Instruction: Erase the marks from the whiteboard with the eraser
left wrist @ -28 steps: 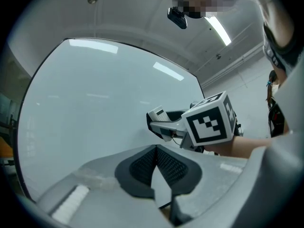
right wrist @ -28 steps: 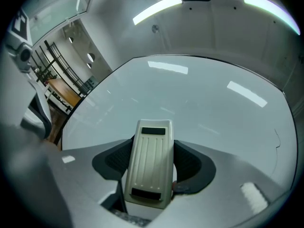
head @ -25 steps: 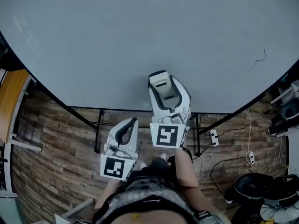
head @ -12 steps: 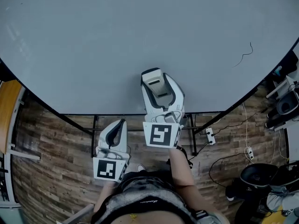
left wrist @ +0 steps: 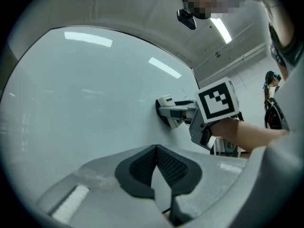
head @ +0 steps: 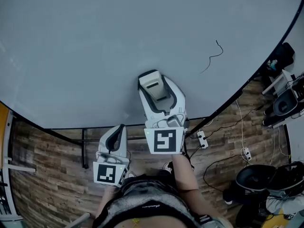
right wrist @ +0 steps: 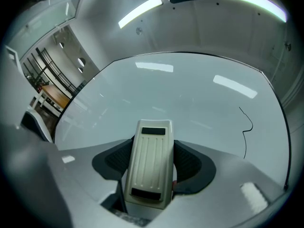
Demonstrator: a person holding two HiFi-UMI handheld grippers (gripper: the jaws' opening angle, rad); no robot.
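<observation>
We see the whiteboard [head: 95,42] filling most of the head view, its pale surface clean apart from one mark. Below its lower edge lies the wood-plank floor [head: 42,175], with a power strip [head: 202,139] and cables at the right.

We hold the right gripper [head: 159,99] up at the board, near its lower edge. Its jaws are clamped on the eraser, one dark pad on each long side. We hold the left gripper [left wrist: 156,163] lower and to the left, off the board. Its jaws are closed together, pad against pad, with nothing between them.

The eraser [right wrist: 150,160] is a cream, ribbed block. In the left gripper view, its far face appears to meet the board surface.

The mark [head: 212,58] is a thin black squiggle. It lies to the right of the eraser and slightly above it, apart from it.
</observation>
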